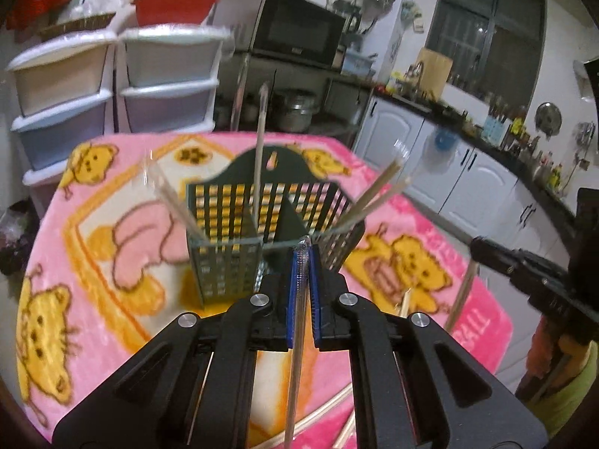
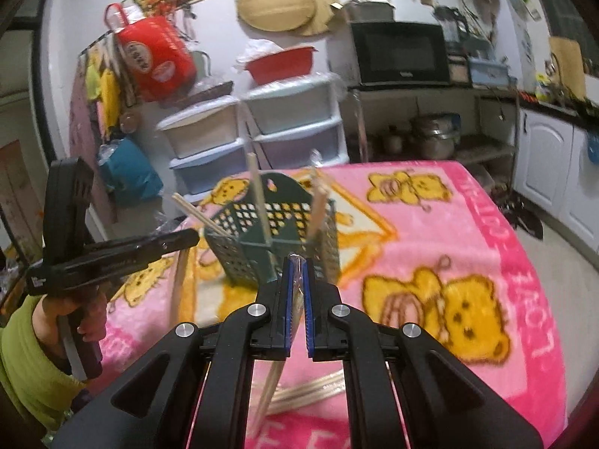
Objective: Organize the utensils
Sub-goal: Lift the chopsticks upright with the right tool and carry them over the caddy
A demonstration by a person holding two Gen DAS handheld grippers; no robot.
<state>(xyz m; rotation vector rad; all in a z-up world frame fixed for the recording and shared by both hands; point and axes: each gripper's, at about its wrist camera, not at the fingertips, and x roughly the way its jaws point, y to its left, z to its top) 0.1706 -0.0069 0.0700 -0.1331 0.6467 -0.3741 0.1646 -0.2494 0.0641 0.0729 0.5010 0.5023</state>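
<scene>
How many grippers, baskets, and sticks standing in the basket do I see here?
Grippers: 2 (left gripper, right gripper)
Green basket: 1
Sticks standing in the basket: 4, as the left wrist view shows
Total: 7

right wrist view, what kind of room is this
Most likely a home kitchen: a microwave sits on a shelf with metal pots below it, white cabinets run along the wall, and a table with a pink blanket stands in front.
</scene>
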